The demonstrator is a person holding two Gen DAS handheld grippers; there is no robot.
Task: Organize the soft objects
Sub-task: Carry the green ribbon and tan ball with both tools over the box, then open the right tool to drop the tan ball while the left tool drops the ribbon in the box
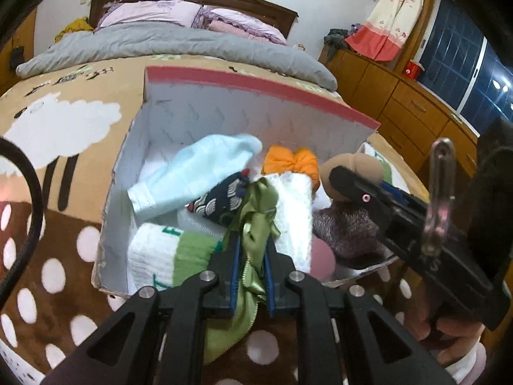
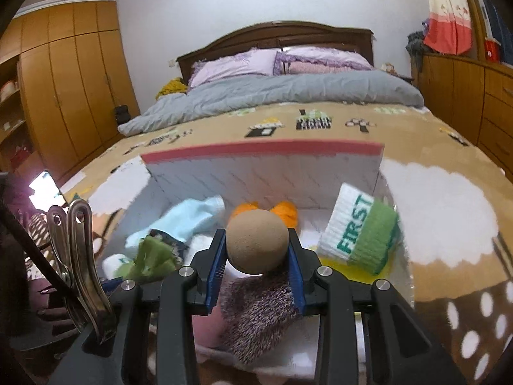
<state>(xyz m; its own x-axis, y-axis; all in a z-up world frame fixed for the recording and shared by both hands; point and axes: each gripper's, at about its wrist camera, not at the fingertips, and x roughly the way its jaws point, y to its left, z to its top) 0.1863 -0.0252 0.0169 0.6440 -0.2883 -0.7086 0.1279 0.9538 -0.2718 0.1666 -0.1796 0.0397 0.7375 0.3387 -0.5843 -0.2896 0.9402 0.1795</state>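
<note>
Green ribbon (image 1: 256, 224) sits clenched in the left tongs (image 1: 251, 247); right tongs (image 2: 256, 247) squeeze the hedgehog plush (image 2: 256, 240) over the box (image 2: 263, 163).

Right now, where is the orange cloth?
The orange cloth lies inside the white box, against its far wall. The light blue sock is on its left, the brown plush ball on its right.
</note>
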